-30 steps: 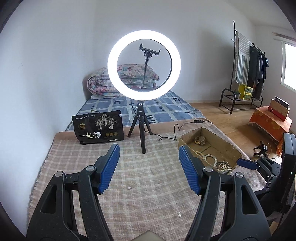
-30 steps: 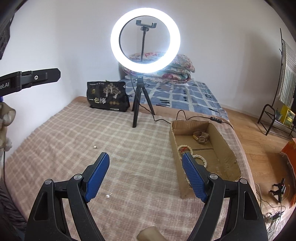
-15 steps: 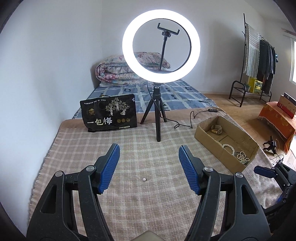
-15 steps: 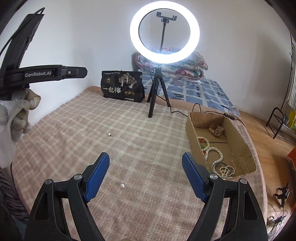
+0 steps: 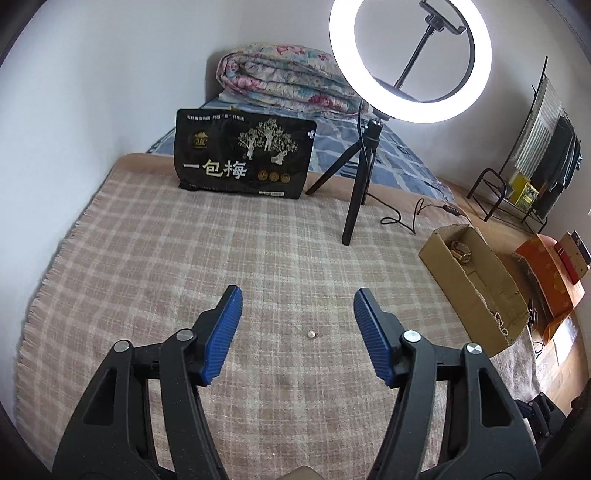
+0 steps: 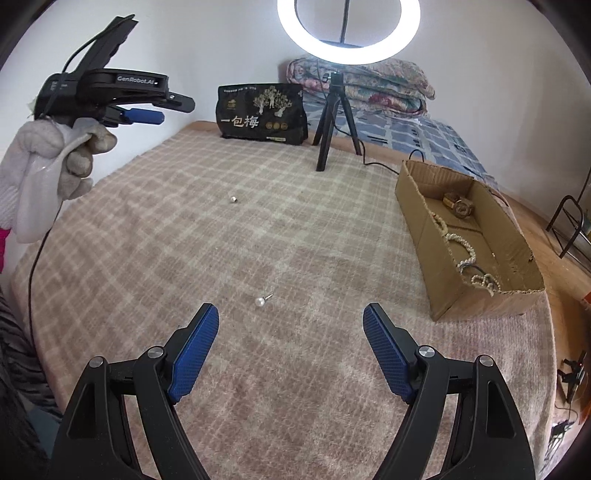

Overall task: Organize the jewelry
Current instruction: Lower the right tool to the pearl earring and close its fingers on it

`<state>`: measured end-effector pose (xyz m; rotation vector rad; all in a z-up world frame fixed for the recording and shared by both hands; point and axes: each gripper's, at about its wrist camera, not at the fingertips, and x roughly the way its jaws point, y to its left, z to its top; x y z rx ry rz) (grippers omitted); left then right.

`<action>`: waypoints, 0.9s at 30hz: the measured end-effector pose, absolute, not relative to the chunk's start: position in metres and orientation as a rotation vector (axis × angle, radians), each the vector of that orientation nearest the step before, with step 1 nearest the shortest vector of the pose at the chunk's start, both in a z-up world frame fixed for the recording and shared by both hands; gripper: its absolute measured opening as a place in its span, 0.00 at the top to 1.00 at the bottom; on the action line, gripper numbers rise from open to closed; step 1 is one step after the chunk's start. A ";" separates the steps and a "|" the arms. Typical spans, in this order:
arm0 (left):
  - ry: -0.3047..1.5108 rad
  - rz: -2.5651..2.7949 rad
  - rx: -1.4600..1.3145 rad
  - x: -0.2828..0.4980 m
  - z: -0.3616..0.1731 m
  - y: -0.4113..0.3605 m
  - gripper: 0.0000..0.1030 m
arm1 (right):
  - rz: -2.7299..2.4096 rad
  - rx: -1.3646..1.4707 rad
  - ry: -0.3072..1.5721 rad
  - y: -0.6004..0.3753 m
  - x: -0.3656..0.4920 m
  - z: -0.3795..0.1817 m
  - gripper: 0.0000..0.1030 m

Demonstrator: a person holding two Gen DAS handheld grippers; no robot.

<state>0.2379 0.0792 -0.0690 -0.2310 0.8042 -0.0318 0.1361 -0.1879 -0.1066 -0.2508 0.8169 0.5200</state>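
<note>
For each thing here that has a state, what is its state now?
Ring light: switched on.
Cardboard box: open, jewelry inside.
Pearl earring: loose on the blanket.
Small bead: loose on the blanket.
Left claw: closing, nothing between its jaws.
Right claw: open, empty.

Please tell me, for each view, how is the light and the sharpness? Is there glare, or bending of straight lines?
Left wrist view: the ring light burns out to pure white, the blanket is evenly lit with only faint shadows, and the clothes rack bows near the edge. Right wrist view: the same lamp glares at the top, the cardboard box curves, the corners are black, yet the pearl earring stays sharp.
</note>
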 end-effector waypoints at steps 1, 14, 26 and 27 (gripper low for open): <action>0.822 -0.039 -0.223 0.241 -0.074 0.076 0.45 | 0.547 -0.248 0.833 -0.185 0.137 -0.111 0.22; 0.985 -0.116 -0.175 0.265 -0.135 0.050 0.56 | 0.674 -0.162 1.002 -0.160 0.169 -0.154 0.61; 1.061 -0.109 -0.023 0.285 -0.181 0.031 0.66 | 0.614 -0.148 1.030 -0.162 0.177 -0.163 0.71; 1.063 -0.108 -0.024 0.286 -0.184 0.033 0.66 | 0.610 -0.150 1.029 -0.162 0.178 -0.163 0.73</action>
